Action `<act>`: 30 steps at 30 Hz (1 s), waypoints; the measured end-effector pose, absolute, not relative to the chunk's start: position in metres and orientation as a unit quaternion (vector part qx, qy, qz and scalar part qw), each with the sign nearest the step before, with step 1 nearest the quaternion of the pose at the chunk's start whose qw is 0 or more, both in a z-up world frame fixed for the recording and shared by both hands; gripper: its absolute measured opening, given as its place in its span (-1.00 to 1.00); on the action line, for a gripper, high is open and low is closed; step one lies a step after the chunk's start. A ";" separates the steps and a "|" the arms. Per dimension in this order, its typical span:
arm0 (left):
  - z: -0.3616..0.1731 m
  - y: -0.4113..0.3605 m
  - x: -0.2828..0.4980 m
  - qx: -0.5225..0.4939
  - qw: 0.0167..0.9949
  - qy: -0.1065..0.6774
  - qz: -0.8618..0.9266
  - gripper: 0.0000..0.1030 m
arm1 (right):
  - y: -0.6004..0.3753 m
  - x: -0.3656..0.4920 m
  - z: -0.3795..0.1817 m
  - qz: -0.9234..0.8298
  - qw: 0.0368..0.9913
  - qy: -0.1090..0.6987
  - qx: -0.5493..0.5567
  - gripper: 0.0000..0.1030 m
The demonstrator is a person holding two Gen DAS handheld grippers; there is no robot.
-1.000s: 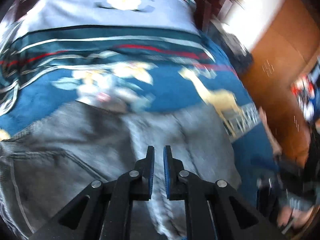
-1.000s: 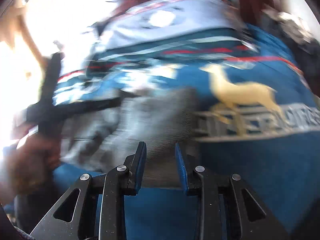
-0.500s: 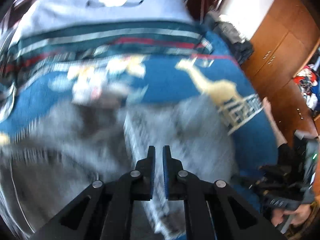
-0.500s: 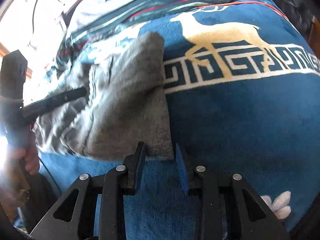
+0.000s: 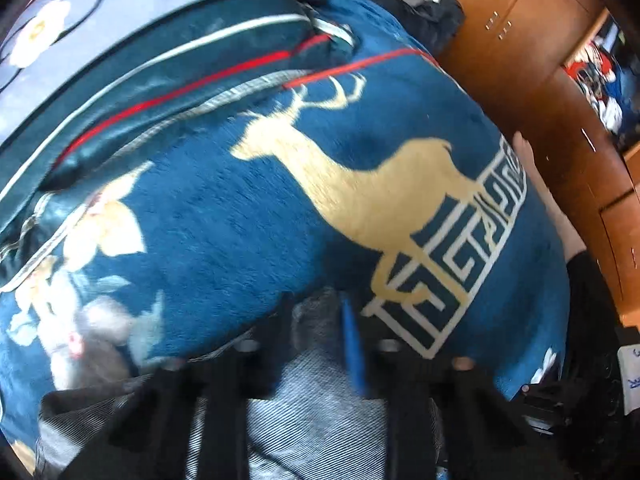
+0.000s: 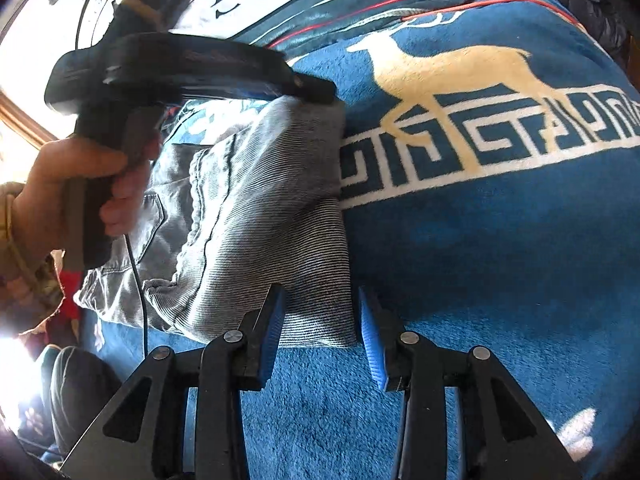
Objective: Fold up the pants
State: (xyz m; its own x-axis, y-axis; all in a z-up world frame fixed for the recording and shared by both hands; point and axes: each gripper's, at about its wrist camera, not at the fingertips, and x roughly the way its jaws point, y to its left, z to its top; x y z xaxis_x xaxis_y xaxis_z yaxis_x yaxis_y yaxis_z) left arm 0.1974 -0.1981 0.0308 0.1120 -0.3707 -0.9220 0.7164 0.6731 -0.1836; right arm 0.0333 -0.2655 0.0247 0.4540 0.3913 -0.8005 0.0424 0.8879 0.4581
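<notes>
Grey corduroy pants (image 6: 260, 216) lie folded on a blue deer-pattern blanket (image 6: 480, 240). My right gripper (image 6: 320, 320) is open, its blue pads straddling the near corner of the folded leg end. My left gripper (image 6: 316, 94) reaches in from the left, its tips at the far corner of the same fold. In the blurred left wrist view the left gripper (image 5: 316, 320) stands open with grey pants fabric (image 5: 316, 392) between and under its fingers. Whether it pinches the cloth I cannot tell.
The blanket (image 5: 280, 208) covers a bed with a striped teal quilt (image 5: 160, 64) and a pale floral pillow (image 5: 40, 28) behind. Wooden cabinets (image 5: 540, 60) stand to the right. A person's hand (image 6: 80, 176) holds the left gripper's handle.
The left gripper has swung right to the far corner of the fold and its fingers have opened. The right gripper has moved closer to the near corner, jaws wider.
</notes>
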 end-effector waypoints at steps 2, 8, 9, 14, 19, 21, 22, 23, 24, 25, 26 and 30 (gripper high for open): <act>0.032 -0.197 0.194 0.153 0.734 0.543 -0.377 -0.74 | -0.263 0.037 0.022 0.102 0.827 0.514 0.206 -0.67; 0.042 -0.168 0.206 0.071 0.767 0.537 -0.344 -0.84 | -0.255 0.029 0.035 0.094 0.840 0.507 0.169 -0.79; 0.041 -0.163 0.207 0.068 0.771 0.536 -0.336 -0.84 | -0.256 0.028 0.035 0.092 0.840 0.507 0.172 -0.79; 0.021 -0.155 0.220 0.059 0.785 0.552 -0.275 -0.96 | -0.261 0.031 0.019 0.080 0.820 0.536 0.183 -0.79; 0.027 -0.118 0.221 -0.013 0.787 0.552 -0.275 -0.96 | -0.271 0.027 0.015 0.092 0.815 0.532 0.213 -0.73; 0.045 -0.104 0.209 -0.020 0.792 0.537 -0.289 -0.96 | -0.271 0.026 0.016 0.088 0.814 0.530 0.219 -0.63; 0.053 -0.097 0.201 -0.026 0.792 0.532 -0.299 -0.94 | -0.270 0.026 0.020 0.083 0.816 0.529 0.217 -0.57; 0.061 -0.088 0.192 -0.029 0.792 0.528 -0.305 -0.94 | -0.270 0.024 0.025 0.077 0.822 0.523 0.212 -0.52; 0.066 -0.080 0.183 -0.032 0.791 0.526 -0.311 -0.94 | -0.270 0.021 0.034 0.064 0.835 0.511 0.196 -0.52; 0.070 -0.072 0.171 -0.038 0.787 0.527 -0.318 -0.94 | -0.268 0.018 0.043 0.051 0.847 0.499 0.176 -0.51; 0.072 -0.067 0.160 -0.040 0.783 0.530 -0.324 -0.93 | -0.266 0.017 0.049 0.044 0.855 0.490 0.163 -0.51; 0.060 -0.059 0.121 -0.040 0.763 0.543 -0.348 -0.93 | -0.253 0.022 0.067 0.060 0.870 0.467 0.147 -0.51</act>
State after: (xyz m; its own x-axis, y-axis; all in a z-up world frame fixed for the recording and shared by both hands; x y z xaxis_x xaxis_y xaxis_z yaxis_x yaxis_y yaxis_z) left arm 0.1207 -0.0595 0.0601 0.1687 -0.5752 -0.8004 0.4879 0.7543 -0.4393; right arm 0.0216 -0.2531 0.0667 0.5571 0.2413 -0.7946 0.0331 0.9496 0.3116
